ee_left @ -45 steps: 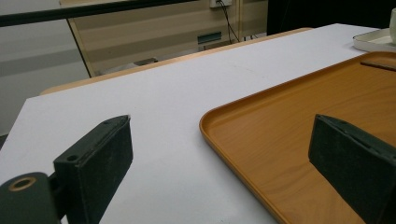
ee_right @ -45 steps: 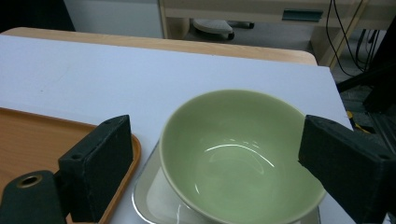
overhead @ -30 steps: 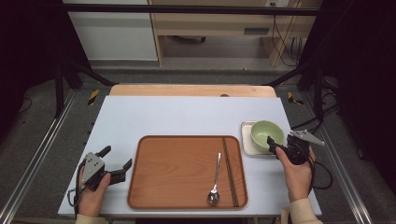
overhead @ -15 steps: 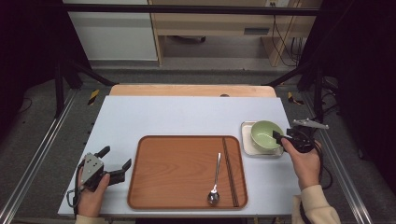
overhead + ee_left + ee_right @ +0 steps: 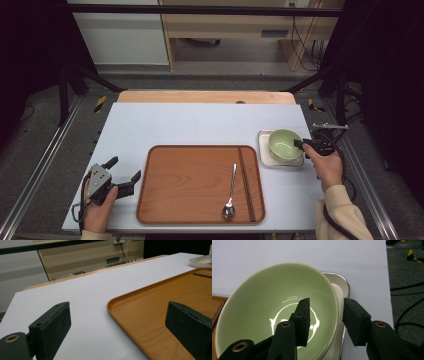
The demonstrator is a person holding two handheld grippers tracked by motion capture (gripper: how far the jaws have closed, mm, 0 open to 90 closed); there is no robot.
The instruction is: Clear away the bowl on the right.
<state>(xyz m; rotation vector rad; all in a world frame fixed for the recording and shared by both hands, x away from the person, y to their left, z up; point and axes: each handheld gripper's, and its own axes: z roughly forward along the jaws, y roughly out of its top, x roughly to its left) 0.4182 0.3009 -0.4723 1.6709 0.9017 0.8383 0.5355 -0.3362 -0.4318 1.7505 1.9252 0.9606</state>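
Writing: no brand, label or lettering can be read on any item.
Bowl: the green bowl [image 5: 285, 144] is pale, glossy and round, empty inside, with a bright ring of glare at its bottom [image 5: 274, 312].
Bowl place: it sits on the white dish [image 5: 265, 152], at about 3 o'clock from the wooden tray [image 5: 192, 182], near the table's [image 5: 200, 125] right edge.
Right gripper: the right gripper [image 5: 325, 315] straddles the bowl's rim at its 3 o'clock side, one jaw inside, one outside over the dish. Its jaws have just been closing, with the rim between them; gaps still show, so the pads do not press yet.
Left gripper: the left gripper [image 5: 125, 172] rests at 9 o'clock of the tray, released, jaws spread wide across the tray's near corner.
Tray: it bears a metal spoon [image 5: 230, 192] and dark chopsticks [image 5: 246, 182].
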